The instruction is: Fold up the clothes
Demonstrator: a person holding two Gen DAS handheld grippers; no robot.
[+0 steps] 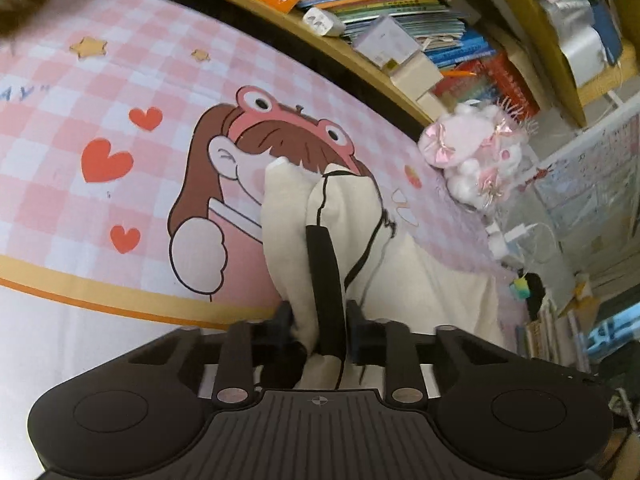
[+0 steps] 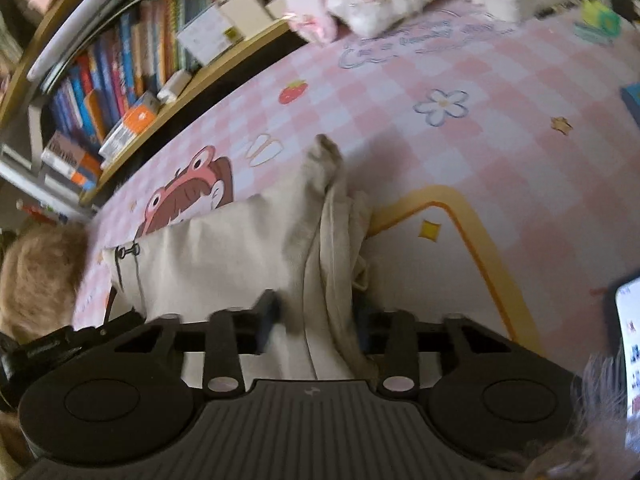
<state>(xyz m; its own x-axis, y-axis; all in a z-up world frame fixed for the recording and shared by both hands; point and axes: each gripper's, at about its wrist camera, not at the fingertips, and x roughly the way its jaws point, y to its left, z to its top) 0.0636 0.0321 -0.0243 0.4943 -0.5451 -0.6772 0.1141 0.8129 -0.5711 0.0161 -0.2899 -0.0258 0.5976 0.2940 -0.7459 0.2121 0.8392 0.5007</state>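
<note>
Mid-fold: my left hand-held gripper point(image 1: 320, 320) and right hand-held gripper point(image 2: 316, 316) each pinch the cream garment point(image 1: 420, 280); next, lay it flat on the tabletop point(image 1: 100, 80).

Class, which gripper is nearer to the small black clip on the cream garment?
Left. The left gripper grips the cream garment at the black-trimmed end; its body shows just below the black clip. The right gripper pinches bunched fabric farther along.
</note>
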